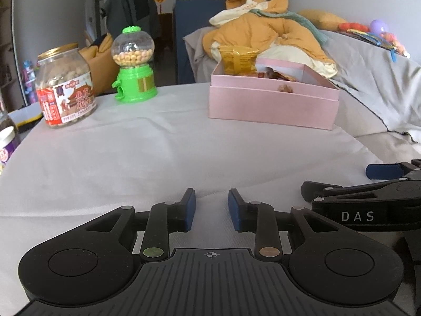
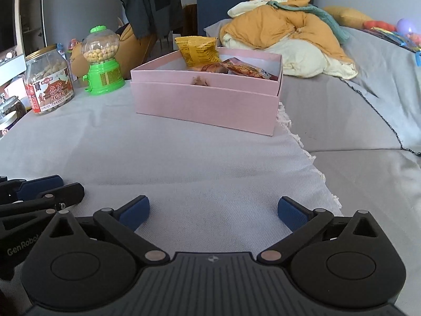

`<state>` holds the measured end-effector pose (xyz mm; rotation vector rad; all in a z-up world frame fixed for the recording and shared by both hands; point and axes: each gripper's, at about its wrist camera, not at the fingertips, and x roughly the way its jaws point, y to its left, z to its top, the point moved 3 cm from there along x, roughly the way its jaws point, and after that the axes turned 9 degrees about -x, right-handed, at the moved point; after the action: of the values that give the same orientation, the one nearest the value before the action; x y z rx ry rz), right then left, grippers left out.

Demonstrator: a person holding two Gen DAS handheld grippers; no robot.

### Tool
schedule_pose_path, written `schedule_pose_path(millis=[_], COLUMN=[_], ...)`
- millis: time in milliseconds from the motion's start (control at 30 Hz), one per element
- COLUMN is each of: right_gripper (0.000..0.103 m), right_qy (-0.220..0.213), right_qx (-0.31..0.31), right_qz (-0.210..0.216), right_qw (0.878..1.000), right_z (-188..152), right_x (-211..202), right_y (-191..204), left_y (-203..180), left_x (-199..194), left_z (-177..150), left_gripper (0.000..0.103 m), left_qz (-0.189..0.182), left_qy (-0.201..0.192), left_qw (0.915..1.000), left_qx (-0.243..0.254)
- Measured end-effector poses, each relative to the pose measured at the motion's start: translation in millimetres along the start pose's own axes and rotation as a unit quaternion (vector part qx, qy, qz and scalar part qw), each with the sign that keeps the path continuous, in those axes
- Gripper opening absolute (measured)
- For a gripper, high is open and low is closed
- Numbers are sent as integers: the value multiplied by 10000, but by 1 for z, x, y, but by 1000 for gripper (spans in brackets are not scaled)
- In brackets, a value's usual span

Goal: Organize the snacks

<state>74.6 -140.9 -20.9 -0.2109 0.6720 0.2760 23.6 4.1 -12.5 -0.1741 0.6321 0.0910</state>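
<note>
A pink box [image 1: 271, 105] [image 2: 208, 102] stands on the white cloth at the far side. It holds a yellow snack packet [image 1: 238, 59] [image 2: 198, 50] standing upright, red-brown packets [image 2: 244, 69] and a small brown snack [image 2: 201, 81] at its front wall. My left gripper [image 1: 211, 208] is open with a narrow gap and empty, low over the cloth. My right gripper [image 2: 213, 212] is open wide and empty, beside the left one, which shows at the left edge of the right wrist view [image 2: 39, 189].
A peanut jar [image 1: 64, 89] [image 2: 48, 79] and a green gumball dispenser [image 1: 134, 65] [image 2: 102, 60] stand at the far left. More jars [image 1: 8, 142] sit at the left edge. A sofa with orange and cream bedding [image 2: 289, 36] lies to the right of the table edge.
</note>
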Motion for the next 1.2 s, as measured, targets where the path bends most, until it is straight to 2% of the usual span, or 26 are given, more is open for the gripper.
schedule_pose_path(millis=[1200], right_gripper=[103], right_qy=[1], right_qx=[-4], right_qz=[-4], right_qw=[10000], right_z=[0], right_x=[0], right_y=[0], left_y=[2], left_x=[1], left_z=[1], left_gripper=[32], left_qz=[-65], left_qy=[10], left_qw=[9999], left_qx=[-81])
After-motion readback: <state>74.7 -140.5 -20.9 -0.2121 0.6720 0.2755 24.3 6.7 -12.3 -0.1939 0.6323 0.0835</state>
